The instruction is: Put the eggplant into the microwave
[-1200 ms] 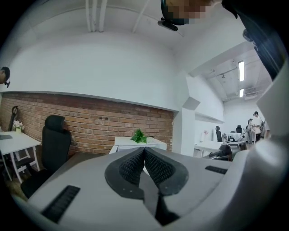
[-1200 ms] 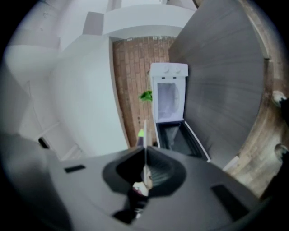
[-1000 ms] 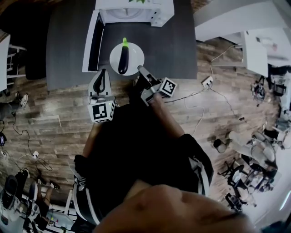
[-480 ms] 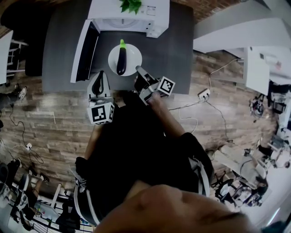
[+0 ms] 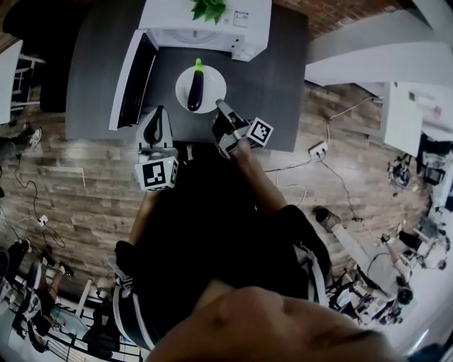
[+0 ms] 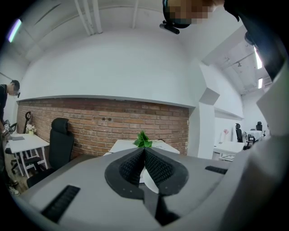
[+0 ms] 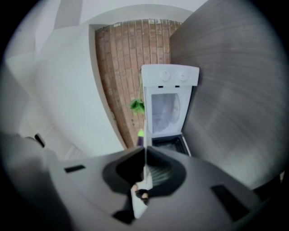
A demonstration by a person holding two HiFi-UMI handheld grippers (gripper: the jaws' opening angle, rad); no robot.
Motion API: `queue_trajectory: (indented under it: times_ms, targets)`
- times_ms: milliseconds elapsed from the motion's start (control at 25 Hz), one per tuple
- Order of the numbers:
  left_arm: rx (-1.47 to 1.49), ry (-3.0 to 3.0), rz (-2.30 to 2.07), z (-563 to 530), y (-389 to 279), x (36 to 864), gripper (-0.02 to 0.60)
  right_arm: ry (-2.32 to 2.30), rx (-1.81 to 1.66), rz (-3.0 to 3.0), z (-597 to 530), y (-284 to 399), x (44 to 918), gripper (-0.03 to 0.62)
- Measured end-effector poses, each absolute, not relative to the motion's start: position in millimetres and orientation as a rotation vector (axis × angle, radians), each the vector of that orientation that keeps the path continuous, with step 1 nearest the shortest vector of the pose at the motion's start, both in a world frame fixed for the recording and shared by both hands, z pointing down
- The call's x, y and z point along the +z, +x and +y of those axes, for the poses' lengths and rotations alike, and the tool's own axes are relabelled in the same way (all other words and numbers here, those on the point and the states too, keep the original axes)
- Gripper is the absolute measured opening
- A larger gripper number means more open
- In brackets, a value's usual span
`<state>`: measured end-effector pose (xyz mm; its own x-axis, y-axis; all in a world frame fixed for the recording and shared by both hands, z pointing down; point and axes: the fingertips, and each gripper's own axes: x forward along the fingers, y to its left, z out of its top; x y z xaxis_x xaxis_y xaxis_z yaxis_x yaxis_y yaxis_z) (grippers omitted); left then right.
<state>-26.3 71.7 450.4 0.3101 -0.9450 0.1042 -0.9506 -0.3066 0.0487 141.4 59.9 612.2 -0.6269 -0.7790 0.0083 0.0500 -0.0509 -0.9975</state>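
Note:
A dark purple eggplant (image 5: 195,89) with a green stem lies on a white plate (image 5: 212,83) on the dark grey table (image 5: 272,85), just in front of the white microwave (image 5: 205,28). The microwave door (image 5: 132,79) hangs open to the left. My right gripper (image 5: 220,108) is shut on the plate's near right rim; in the right gripper view the rim (image 7: 145,135) shows edge-on between the jaws, with the microwave (image 7: 169,108) beyond. My left gripper (image 5: 158,120) is shut and empty near the table's front edge, its jaws (image 6: 144,151) pointing upward.
A green plant (image 5: 209,8) sits on top of the microwave. The person's body fills the lower head view. Cables and a power strip (image 5: 318,150) lie on the wooden floor to the right. An office chair (image 6: 60,142) stands by the brick wall.
The plate with the eggplant, held by my right gripper, has slid closer to the microwave. The left gripper has stayed in place, shut.

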Motion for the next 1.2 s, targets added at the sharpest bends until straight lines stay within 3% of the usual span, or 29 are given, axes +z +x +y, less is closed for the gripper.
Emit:
queue_trajectory:
  times_ms: [1200]
  targets:
    - [0.073,2.586,-1.582,-40.8,-37.2,451.1,0.037,-0.885,-1.684,1.558,-22.3,119.2,658.7,0.037]
